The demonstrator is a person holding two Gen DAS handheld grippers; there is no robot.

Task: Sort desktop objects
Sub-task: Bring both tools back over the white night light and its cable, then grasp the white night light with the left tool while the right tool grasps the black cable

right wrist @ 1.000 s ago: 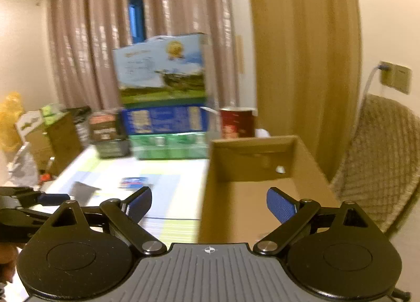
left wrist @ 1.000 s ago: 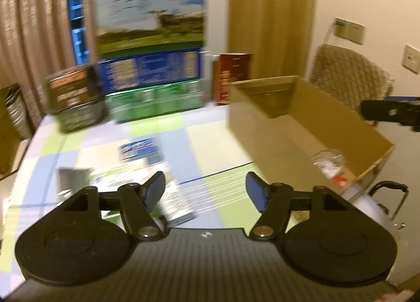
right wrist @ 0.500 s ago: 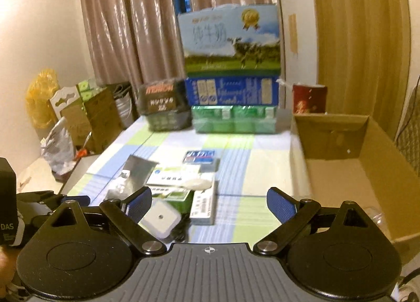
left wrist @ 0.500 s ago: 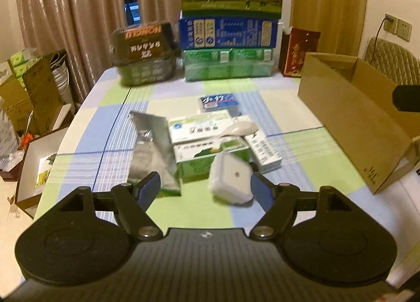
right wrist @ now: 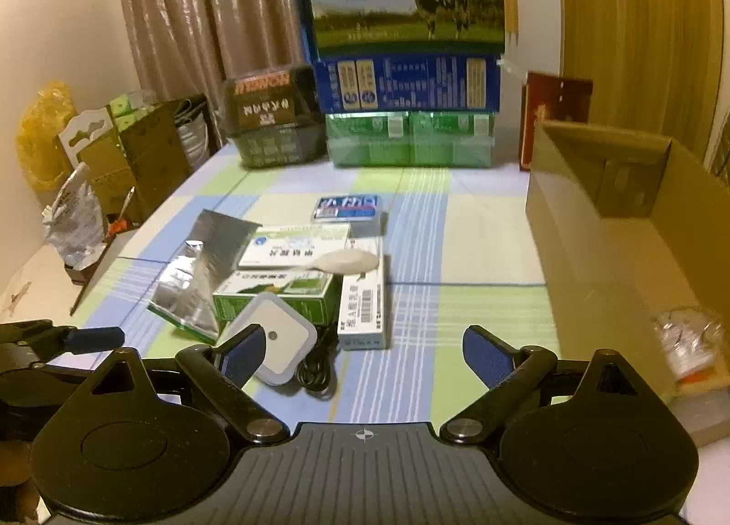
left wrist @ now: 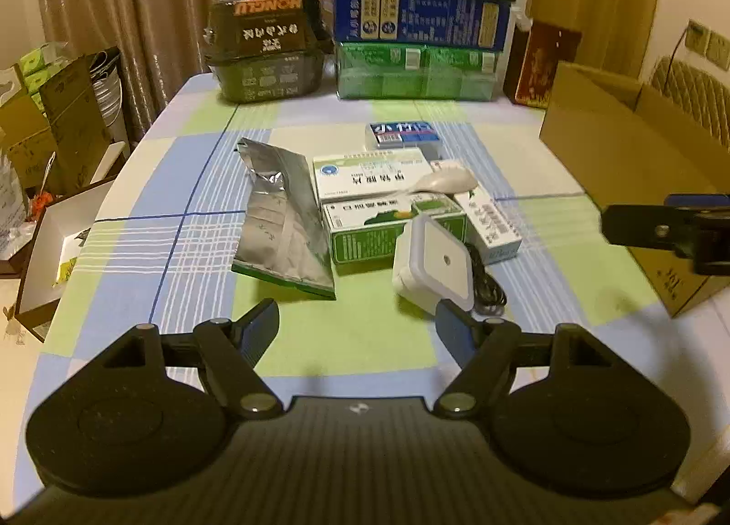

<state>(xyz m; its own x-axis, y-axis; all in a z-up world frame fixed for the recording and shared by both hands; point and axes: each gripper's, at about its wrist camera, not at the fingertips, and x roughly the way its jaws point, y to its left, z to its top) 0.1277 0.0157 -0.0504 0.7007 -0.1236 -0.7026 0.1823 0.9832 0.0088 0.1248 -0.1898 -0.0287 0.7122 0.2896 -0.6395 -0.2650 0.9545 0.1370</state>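
Blue-padded jaws of the left gripper (left wrist: 356, 333) stand apart with nothing between them, hovering over bare checked tablecloth (left wrist: 191, 251); the right gripper (right wrist: 365, 356) likewise has its jaws spread wide and empty. Just beyond the left gripper's right finger sits a white square device (left wrist: 433, 262), tilted, with a black coiled cable (left wrist: 488, 292) beside it. Touching that device on its far side is a green-and-white box (left wrist: 365, 233), and behind that a white box with green trim (left wrist: 369, 171). A pale computer mouse (left wrist: 449, 180) rests on top of these boxes. A narrow white box (left wrist: 495, 223) lies along their right side. A silver foil pouch (left wrist: 285, 223) lies flat just left of the boxes. Farther back, apart from the cluster, is a small blue packet (left wrist: 401, 132). An open cardboard box (right wrist: 607, 223) stands at the table's right edge, with a clear plastic-wrapped item (right wrist: 689, 338) inside. Stacked cartons (right wrist: 406, 82) and a dark crate (right wrist: 269, 118) line the far edge against the curtains (right wrist: 191, 23).
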